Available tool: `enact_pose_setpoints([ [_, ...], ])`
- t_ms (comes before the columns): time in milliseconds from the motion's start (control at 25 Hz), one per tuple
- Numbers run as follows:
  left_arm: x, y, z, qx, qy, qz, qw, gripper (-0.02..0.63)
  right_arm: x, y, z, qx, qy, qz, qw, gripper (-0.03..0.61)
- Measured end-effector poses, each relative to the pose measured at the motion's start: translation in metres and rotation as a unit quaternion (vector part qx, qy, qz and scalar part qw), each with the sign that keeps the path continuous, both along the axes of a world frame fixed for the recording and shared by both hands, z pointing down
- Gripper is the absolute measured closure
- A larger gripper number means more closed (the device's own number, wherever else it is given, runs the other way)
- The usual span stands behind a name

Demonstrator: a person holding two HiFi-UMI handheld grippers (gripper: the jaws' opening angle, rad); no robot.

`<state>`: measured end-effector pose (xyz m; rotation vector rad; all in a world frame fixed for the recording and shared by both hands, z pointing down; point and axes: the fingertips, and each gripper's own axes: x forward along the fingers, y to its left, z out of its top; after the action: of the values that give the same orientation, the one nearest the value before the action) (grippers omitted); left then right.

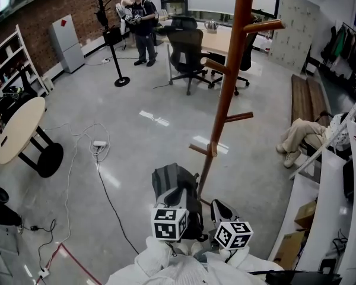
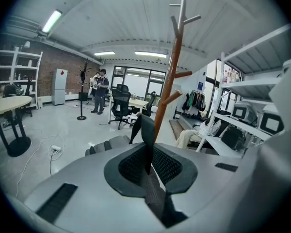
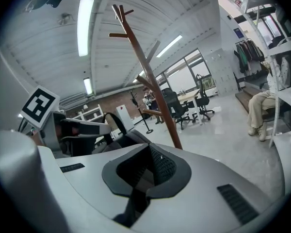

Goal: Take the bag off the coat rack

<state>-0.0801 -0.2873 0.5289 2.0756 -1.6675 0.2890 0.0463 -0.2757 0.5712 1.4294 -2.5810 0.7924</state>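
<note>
The brown wooden coat rack (image 1: 227, 91) rises in the middle of the head view, its pole (image 2: 166, 98) just beyond my jaws. A grey and black backpack (image 1: 173, 189) hangs low beside the pole's foot, apart from the pegs. My left gripper (image 2: 146, 164) is shut on a black strap (image 2: 148, 130) of the bag that runs up between the pads. My right gripper (image 3: 148, 171) stands close to the right of it; a padded strap (image 1: 221, 209) leads into it, and its pads look closed on that strap. The right gripper view also shows the left gripper (image 3: 72, 130) and the bag's black loop (image 3: 114, 123).
A person (image 1: 141, 22) stands at the back by a black stand (image 1: 115, 52). Office chairs (image 1: 187, 52) and a desk are beyond the rack. A round table (image 1: 21, 126) is at left, with cables and a power strip (image 1: 99, 144) on the floor. Someone sits on a bench (image 1: 302, 135) beside white shelving (image 1: 332, 206).
</note>
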Motion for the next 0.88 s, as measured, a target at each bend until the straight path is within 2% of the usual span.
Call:
enact_pose_setpoints([
  [440, -0.004, 0.058, 0.001, -0.009, 0.014, -0.029, 0.9995, 0.579, -0.032, 0.024, 0.009, -0.008, -0.009, -0.052, 0.999, 0.566],
  [720, -0.016, 0.087, 0.011, -0.015, 0.04, -0.032, 0.9986, 0.58, -0.039, 0.041, 0.006, 0.001, -0.009, -0.028, 1.0, 0.566],
  [880, -0.017, 0.096, 0.008, -0.011, 0.045, -0.023, 0.9987, 0.58, -0.047, 0.055, 0.001, 0.015, 0.002, -0.033, 0.999, 0.566],
])
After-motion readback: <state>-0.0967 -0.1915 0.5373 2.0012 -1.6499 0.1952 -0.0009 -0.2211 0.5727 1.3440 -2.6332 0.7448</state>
